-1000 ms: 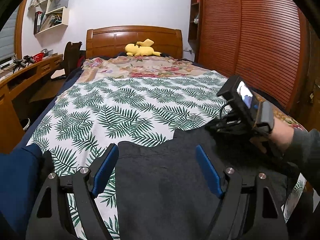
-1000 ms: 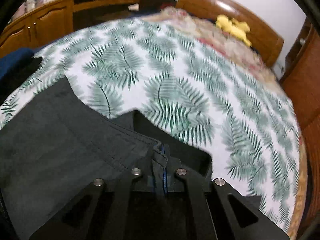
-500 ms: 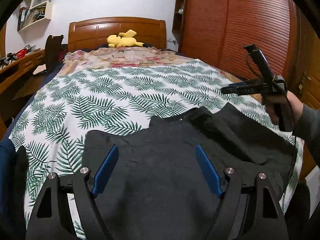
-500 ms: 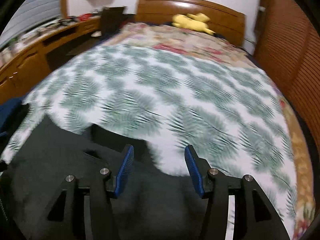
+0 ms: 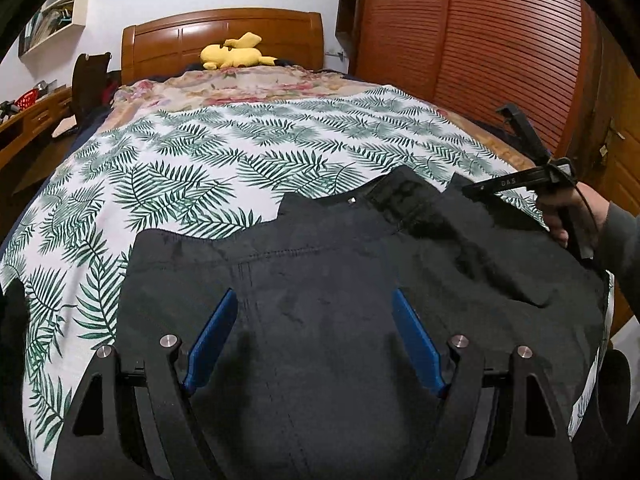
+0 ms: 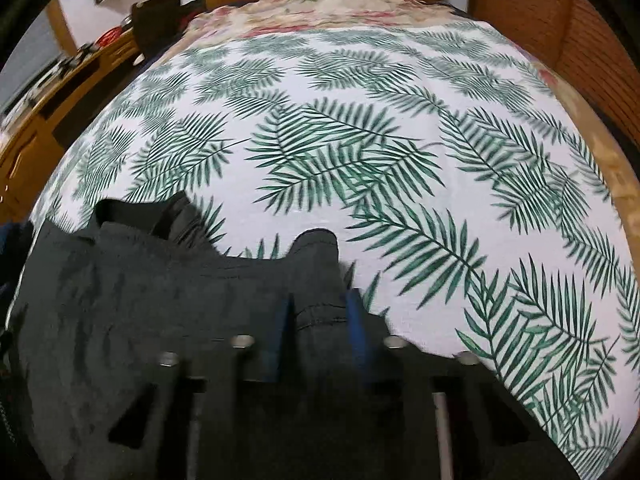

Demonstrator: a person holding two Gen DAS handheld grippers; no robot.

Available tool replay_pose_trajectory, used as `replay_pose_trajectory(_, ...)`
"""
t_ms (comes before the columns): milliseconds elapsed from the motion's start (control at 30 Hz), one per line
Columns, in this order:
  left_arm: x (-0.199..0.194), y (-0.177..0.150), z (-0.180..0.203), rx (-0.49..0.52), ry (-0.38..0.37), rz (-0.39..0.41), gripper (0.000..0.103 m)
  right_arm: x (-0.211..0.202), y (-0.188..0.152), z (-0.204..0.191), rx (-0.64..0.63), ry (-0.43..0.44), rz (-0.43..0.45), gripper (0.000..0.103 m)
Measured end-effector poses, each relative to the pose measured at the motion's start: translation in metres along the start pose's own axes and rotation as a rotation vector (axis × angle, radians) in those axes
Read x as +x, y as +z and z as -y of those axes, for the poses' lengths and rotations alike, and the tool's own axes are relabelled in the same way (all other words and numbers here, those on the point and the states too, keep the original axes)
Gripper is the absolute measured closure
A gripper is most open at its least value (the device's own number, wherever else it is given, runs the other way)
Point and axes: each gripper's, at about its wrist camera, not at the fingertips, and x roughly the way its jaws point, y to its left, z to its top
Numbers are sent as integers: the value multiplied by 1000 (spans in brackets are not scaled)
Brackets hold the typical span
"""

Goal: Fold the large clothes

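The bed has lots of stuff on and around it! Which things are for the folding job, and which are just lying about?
For the job:
- black trousers, spread on the leaf-print sheet
- left claw, open above them
- right claw, closing around the trousers' edge

Just lying about:
- yellow plush toy
- floral blanket
- wooden headboard
- slatted wardrobe doors
- wall shelf

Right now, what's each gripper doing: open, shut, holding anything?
Left gripper: open wide above the dark garment, gripping nothing.
Right gripper: jaws closing, the garment's edge between the blue pads, not yet pressed.
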Motion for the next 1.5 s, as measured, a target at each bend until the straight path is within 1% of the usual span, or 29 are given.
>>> replay_pose_trajectory(100,2,0,-2,-10,0,-3,23,-10,3,4,21,-14,36,95)
replay_pose_trajectory(300,2,-2,-2,-15,-1,-1,23,-23,-1,19,33,-115,76,96)
replay_pose_trajectory(333,2,-2,-2,-14,-1,-1,23,-23,-2,17,27,-142,69,96)
replay_pose_trajectory(400,1,-1,-2,-14,7,2,23,-12,-4,6,-25,-222,23,95)
replay_pose_trajectory(433,0,0,0,-11,13,8,23,-5,-5,0,-41,-244,-5,95)
replay_pose_trajectory(500,-2,2,2,-7,11,15,23,-4,-4,-8,-37,-267,-10,94)
replay_pose_trajectory(600,-6,2,7,9,15,20,23,-10,2,-15,-24,-283,18,80)
replay_pose_trajectory(667,-9,3,12,25,23,25,23,-18,2,-19,-42,-303,32,57)
replay_pose_trajectory(700,-11,4,15,27,21,26,23,-25,0,-25,-52,-303,41,54)
replay_pose_trajectory(767,-16,4,17,20,9,31,23,-39,-7,-31,-77,-297,61,53)
replay_pose_trajectory(833,-21,5,21,7,-11,40,23,-53,-19,-37,-94,-274,75,53)
replay_pose_trajectory(900,-27,5,27,12,-23,47,23,-70,-35,-45,-104,-228,85,53)
replay_pose_trajectory(967,-33,3,39,40,-19,53,23,-86,-54,-52,-121,-172,88,53)
replay_pose_trajectory(1100,-40,-1,56,71,-26,49,23,-111,-101,-74,-183,-77,95,53)
replay_pose_trajectory(1200,-49,-10,69,77,-49,51,23,-124,-137,-85,-207,-20,79,53)
replay_pose_trajectory(1333,-65,-20,82,77,-71,64,23,-142,-172,-85,-210,19,87,53)
replay_pose_trajectory(1433,-75,-25,88,73,-66,79,23,-152,-191,-83,-224,17,100,53)
replay_pose_trajectory(1500,-80,-30,89,49,-78,84,23,-156,-202,-83,-235,15,99,53)
